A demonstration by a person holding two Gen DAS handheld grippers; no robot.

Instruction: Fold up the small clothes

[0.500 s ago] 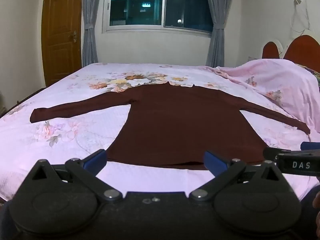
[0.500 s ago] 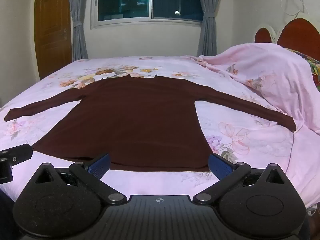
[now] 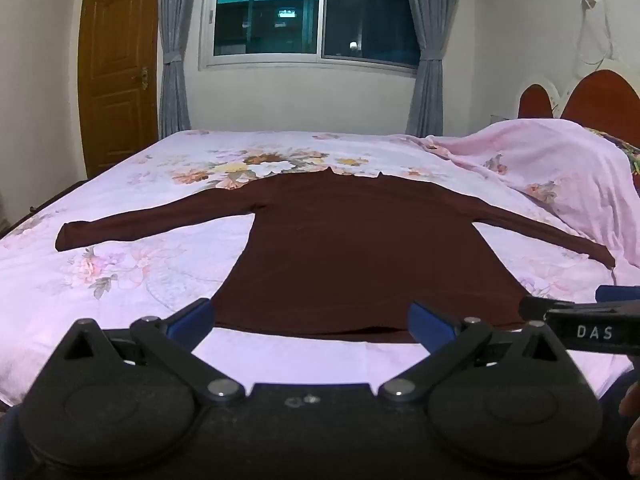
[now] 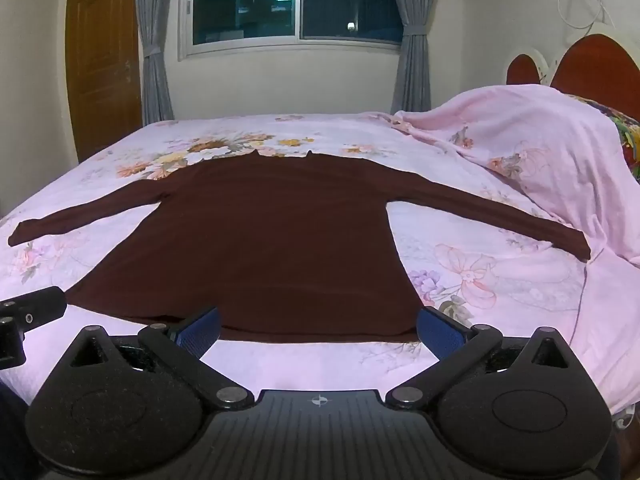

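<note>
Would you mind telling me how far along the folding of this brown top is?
Done: the brown top lies spread flat on the bed, sleeves out. In hand: nothing; the left gripper and right gripper are open near its hem. Left: every fold.

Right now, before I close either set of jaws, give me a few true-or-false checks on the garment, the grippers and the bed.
1. The dark maroon long-sleeved top lies flat with both sleeves spread out. True.
2. The left gripper is clamped on the hem. False: its jaws stand wide open, holding nothing.
3. The right gripper is open, just short of the hem. True.
4. The top is already folded in half. False: it lies fully unfolded.
5. A pink floral sheet covers the bed under the top. True.
6. The window curtains are drawn shut. False: the grey curtains are tied back at either side.
</note>
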